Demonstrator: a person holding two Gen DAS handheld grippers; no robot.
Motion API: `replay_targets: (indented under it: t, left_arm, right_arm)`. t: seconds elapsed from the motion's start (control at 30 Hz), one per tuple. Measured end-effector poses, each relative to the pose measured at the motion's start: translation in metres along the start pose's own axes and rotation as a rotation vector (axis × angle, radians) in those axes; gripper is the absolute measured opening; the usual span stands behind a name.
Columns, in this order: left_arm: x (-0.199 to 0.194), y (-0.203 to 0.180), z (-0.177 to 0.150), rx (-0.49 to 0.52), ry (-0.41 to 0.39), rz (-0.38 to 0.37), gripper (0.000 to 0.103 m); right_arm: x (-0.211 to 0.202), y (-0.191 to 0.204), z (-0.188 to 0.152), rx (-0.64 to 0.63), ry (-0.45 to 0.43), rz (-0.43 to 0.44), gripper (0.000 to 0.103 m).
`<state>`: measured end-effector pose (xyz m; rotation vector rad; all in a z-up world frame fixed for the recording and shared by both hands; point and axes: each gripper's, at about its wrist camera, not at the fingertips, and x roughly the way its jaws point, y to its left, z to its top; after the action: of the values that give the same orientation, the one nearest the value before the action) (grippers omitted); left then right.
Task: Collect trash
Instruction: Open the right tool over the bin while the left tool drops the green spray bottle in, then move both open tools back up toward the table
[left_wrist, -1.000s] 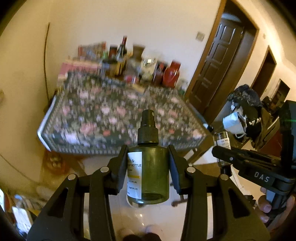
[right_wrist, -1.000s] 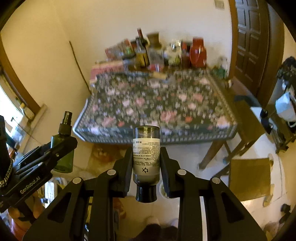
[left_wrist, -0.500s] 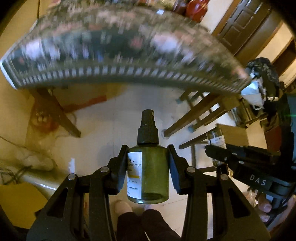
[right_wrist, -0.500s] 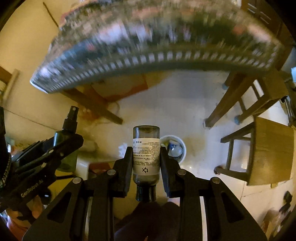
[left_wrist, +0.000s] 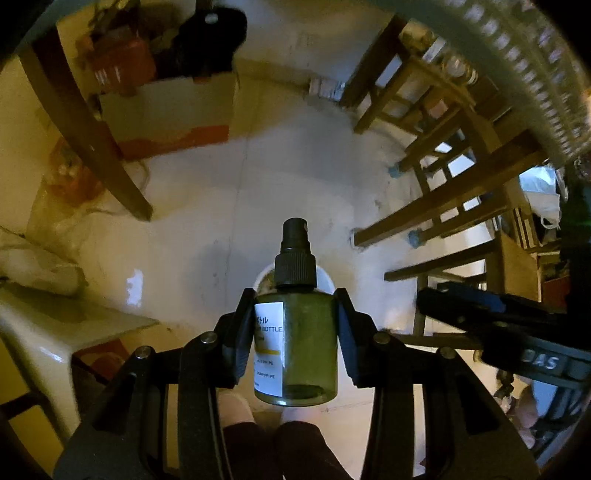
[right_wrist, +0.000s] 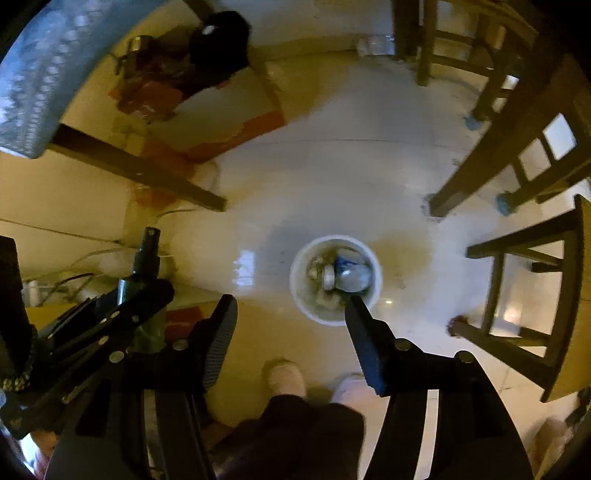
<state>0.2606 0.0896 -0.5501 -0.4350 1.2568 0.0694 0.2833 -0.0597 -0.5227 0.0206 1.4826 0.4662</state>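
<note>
Spray bottle (left_wrist: 295, 332) between left tool (left_wrist: 293, 343) fingers

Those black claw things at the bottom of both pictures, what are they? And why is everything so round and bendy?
They are hand-held grippers: a person holds one in each hand, and each carries a wide, bendy-looking camera peering along its two fingers. One picture is from the left hand-held gripper, which squeezes a green spray bottle. The other is from the right hand-held gripper, open and holding nothing. Both look down at the floor, where a white bin stands with trash already inside, near wooden stools.
</note>
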Motion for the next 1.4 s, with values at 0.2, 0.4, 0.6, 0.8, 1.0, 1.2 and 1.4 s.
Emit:
replay_targets:
  t: [0.2, 0.4, 0.6, 0.8, 1.0, 1.2, 1.4]
  left_arm:
    - [0.054, -0.011, -0.007, -0.002, 0.076, -0.039, 0.041]
    - [0.074, -0.023, -0.003, -0.045, 0.104, -0.044, 0.051]
    - [0.055, -0.034, 0.003, -0.006, 0.099, -0.011, 0.052]
    - [0.008, -0.047, 0.015, 0.041, 0.054, 0.025, 0.051]
    - [-0.075, -0.056, 0.031, 0.042, -0.016, 0.022, 0.051]
    - [-0.168, -0.068, 0.046, 0.054, -0.115, 0.011, 0.052]
    - [-0.26, -0.075, 0.057, 0.075, -0.23, -0.007, 0.051]
  right_arm:
    - [-0.001, -0.021, -0.002, -0.016, -0.025, -0.114, 0.057]
    - [0.0, -0.028, 0.001, 0.002, -0.029, -0.117, 0.057]
    - [-0.021, -0.022, 0.006, -0.002, -0.058, -0.104, 0.057]
    - [-0.06, -0.007, 0.013, -0.016, -0.1, -0.105, 0.057]
    - [-0.124, 0.018, 0.017, -0.022, -0.159, -0.102, 0.057]
    - [-0.194, 0.047, 0.016, -0.035, -0.228, -0.112, 0.057]
    - [-0.263, 0.084, 0.009, -0.064, -0.321, -0.136, 0.057]
